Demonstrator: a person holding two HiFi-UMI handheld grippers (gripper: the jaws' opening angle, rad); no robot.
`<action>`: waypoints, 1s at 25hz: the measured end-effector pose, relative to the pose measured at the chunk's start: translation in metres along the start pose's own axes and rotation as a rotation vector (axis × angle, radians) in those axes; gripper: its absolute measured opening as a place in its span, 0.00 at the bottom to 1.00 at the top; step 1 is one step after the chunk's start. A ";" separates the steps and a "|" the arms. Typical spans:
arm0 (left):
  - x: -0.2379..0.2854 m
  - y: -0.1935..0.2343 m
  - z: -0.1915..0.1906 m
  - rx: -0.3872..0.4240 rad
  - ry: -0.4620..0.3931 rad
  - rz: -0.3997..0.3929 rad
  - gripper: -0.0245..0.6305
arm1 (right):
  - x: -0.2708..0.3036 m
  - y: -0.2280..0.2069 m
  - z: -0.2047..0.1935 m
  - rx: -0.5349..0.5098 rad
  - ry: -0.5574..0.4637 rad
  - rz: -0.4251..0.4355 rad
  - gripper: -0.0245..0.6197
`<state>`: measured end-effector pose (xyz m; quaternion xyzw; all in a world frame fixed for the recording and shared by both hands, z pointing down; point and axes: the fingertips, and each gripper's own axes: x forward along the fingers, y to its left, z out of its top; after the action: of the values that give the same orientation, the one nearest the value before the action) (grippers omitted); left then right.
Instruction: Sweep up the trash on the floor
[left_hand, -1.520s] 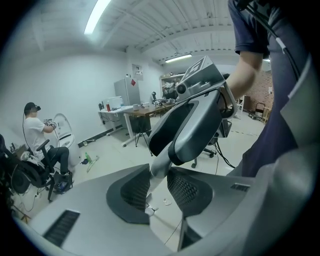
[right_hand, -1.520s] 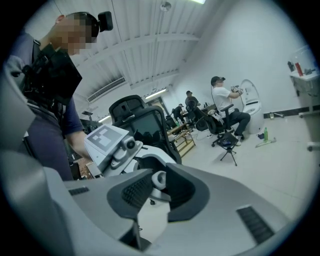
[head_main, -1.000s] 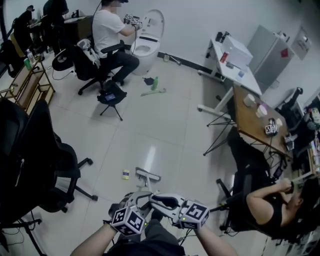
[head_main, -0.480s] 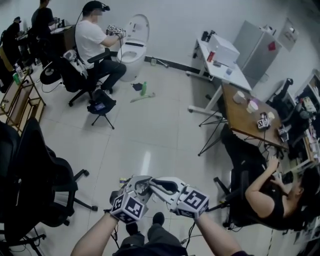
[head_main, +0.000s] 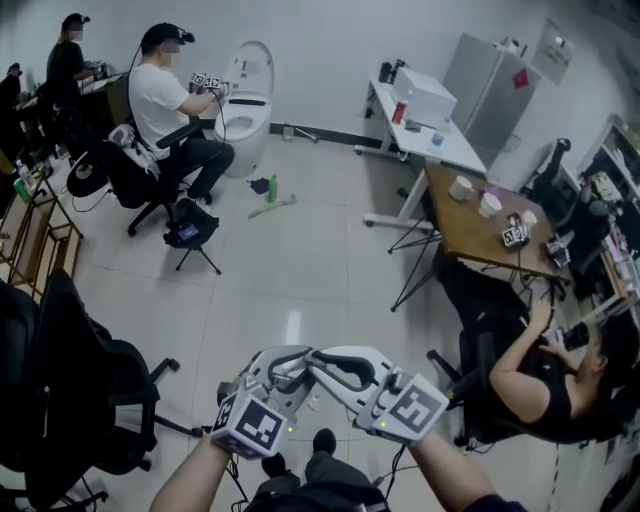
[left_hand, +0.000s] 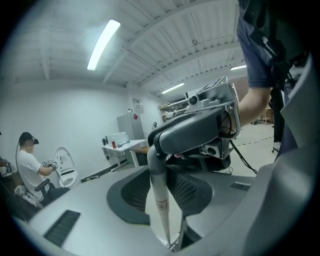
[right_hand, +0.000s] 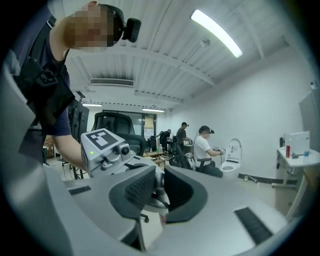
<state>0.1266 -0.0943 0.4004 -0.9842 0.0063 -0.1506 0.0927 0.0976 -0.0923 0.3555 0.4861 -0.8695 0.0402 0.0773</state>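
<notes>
Low in the head view, my two grippers are raised close together over my feet. A pale broom handle (left_hand: 161, 205) stands upright between the pads of my left gripper (head_main: 280, 366) (left_hand: 165, 200), which press on it. My right gripper (head_main: 318, 362) (right_hand: 156, 192) grips the same handle higher up; its dark finger wraps the handle's top in the left gripper view. Its jaws have just been closing with the handle between them. The grippers hide the broom head and any trash on the floor near my feet.
A black office chair (head_main: 80, 380) stands at my left and a seated person (head_main: 530, 375) is close on my right by a wooden desk (head_main: 480, 230). Farther off, another person (head_main: 165, 100) sits at a toilet (head_main: 245, 85), with a green bottle (head_main: 271, 188) on the floor nearby.
Both grippers have risen with the handle. The broom head and a small piece of trash, seen on the floor a second ago, are now hidden behind them.
</notes>
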 end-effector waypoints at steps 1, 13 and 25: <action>-0.004 -0.003 0.009 0.001 -0.012 0.003 0.19 | -0.005 0.004 0.007 -0.002 0.000 0.005 0.13; -0.020 -0.040 0.083 -0.083 -0.152 0.005 0.19 | -0.062 0.023 0.070 0.011 -0.097 0.166 0.14; 0.007 -0.096 0.096 -0.178 -0.097 0.145 0.19 | -0.127 0.023 0.051 0.063 -0.140 0.578 0.14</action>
<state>0.1599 0.0167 0.3302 -0.9916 0.0864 -0.0945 0.0157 0.1386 0.0190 0.2835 0.2222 -0.9734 0.0536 -0.0127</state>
